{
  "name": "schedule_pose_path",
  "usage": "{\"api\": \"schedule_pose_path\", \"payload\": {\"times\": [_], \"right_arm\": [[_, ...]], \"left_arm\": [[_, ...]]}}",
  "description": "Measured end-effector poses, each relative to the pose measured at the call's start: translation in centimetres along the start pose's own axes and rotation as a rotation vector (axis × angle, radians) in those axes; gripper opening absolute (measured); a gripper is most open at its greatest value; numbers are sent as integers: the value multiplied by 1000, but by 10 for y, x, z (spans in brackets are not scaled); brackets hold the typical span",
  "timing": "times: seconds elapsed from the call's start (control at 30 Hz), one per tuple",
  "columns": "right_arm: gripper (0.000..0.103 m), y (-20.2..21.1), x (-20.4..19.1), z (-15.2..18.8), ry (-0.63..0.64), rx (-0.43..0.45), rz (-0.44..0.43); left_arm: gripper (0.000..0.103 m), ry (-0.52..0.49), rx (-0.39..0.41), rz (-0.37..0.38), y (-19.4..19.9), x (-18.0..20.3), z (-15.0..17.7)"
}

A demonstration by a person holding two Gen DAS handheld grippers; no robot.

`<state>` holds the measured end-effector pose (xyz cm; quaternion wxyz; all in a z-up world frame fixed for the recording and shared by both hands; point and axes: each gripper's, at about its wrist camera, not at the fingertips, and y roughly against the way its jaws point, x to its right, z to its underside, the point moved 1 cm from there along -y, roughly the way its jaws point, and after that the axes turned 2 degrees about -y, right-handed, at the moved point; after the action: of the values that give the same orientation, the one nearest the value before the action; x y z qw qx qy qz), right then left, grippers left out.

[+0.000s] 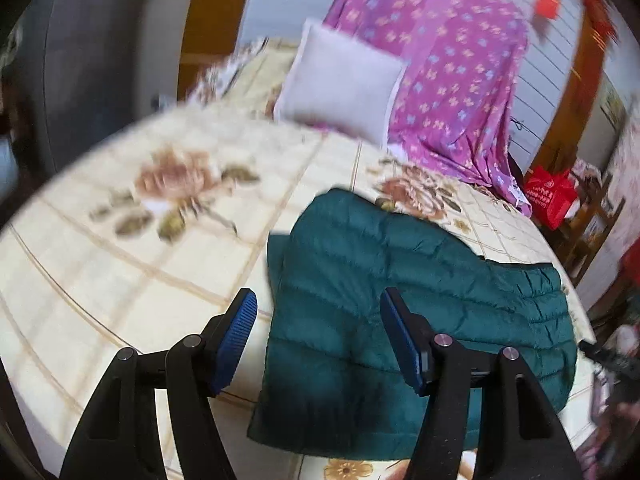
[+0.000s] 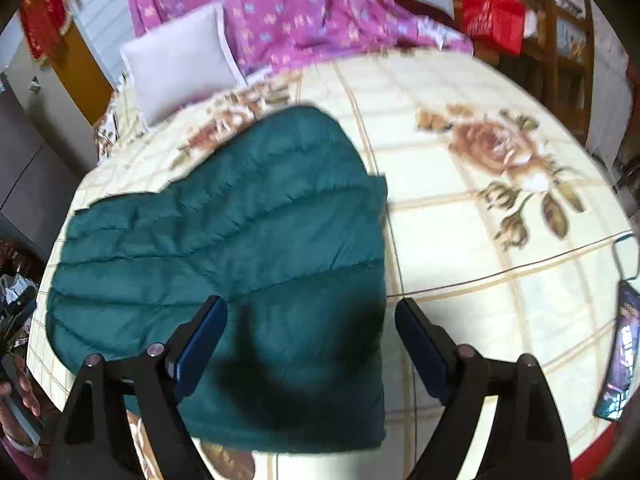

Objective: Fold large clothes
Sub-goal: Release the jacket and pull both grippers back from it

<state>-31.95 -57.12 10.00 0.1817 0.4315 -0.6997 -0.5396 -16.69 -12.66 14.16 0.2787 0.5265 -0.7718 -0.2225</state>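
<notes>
A dark green quilted puffer jacket (image 1: 400, 300) lies folded on a bed with a cream floral cover (image 1: 120, 248). It also shows in the right wrist view (image 2: 240, 232), flat, with a straight folded edge on its right side. My left gripper (image 1: 318, 312) is open and empty, hovering above the jacket's left edge. My right gripper (image 2: 310, 320) is open and empty, hovering above the jacket's near right part. Neither gripper touches the jacket.
A white pillow (image 1: 340, 84) and a pink patterned sheet (image 1: 448, 60) lie at the head of the bed. A red bag (image 1: 550, 196) sits beside the bed. A phone (image 2: 620, 344) with a cable lies at the bed's right edge. Wooden furniture stands behind.
</notes>
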Motion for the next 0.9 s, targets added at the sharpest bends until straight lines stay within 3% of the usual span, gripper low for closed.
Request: {"api": "schedule_pose_path", "payload": {"times": [0.13,0.33,0.6,0.77,0.9], "right_arm": [[89,23,-25,7,19,55,-48],[89,30,-68,38,52,173,-76],[89,15,-105,70,126,131,-71],[90,13,-114,80,123,110,-84],[90,16,-118,84,130,122,-80]], "left_arm": [[46,-62,46,-15,21,23,9],[46,-66,44,-36,25,48,29],[46,-69,39,-13,31,72,54],[46,-117,84,-83,40,87,66],[46,-153,102,-89,44,94,72]]}}
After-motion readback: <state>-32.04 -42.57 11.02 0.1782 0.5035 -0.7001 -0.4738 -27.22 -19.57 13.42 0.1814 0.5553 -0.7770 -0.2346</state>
